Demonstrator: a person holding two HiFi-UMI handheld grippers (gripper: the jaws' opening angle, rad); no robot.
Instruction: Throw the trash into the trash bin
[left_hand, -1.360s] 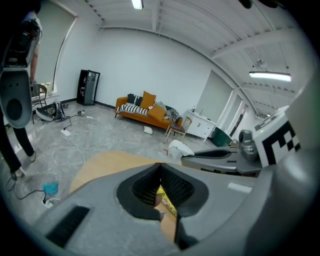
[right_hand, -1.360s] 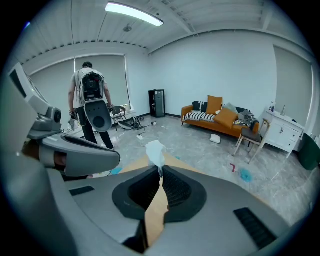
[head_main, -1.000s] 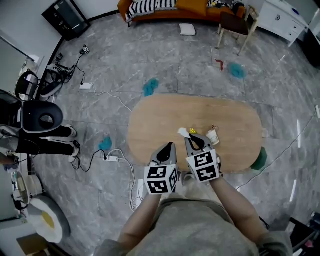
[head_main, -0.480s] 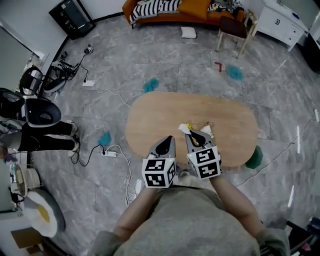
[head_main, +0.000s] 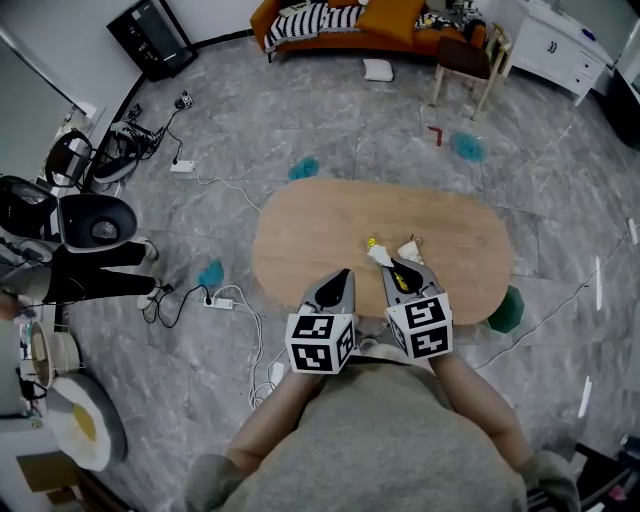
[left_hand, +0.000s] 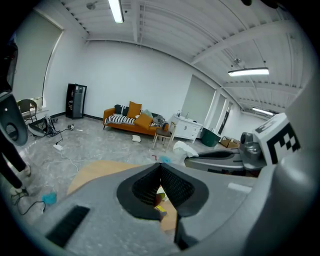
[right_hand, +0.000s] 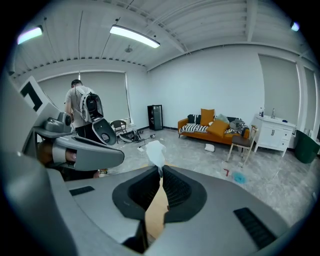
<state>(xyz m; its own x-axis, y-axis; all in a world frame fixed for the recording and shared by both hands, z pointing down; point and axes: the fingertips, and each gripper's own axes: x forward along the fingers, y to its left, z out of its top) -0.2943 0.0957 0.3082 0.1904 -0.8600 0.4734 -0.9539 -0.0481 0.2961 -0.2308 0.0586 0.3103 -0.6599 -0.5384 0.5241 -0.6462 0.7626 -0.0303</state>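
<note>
My right gripper (head_main: 390, 265) is shut on a white crumpled tissue (head_main: 380, 256), held just above the near part of the oval wooden table (head_main: 300, 235); in the right gripper view the tissue (right_hand: 155, 151) sticks up from the closed tips. My left gripper (head_main: 345, 273) hovers beside it at the table's near edge, its jaws together with nothing between them. A yellow scrap (head_main: 372, 241) and a pale crumpled wrapper (head_main: 410, 248) lie on the table just beyond the grippers. A green bin-like container (head_main: 508, 311) stands on the floor by the table's right near corner.
Blue scraps (head_main: 303, 167) lie on the grey floor, and cables with a power strip (head_main: 222, 301) run to the table's left. A chair (head_main: 468, 52) and an orange sofa (head_main: 340, 25) stand at the back. A person with a backpack (right_hand: 82, 107) stands at the far left.
Both grippers have drawn back toward the table's near edge and risen a little. The tissue has come along in the right gripper, away from the scraps on the table.
</note>
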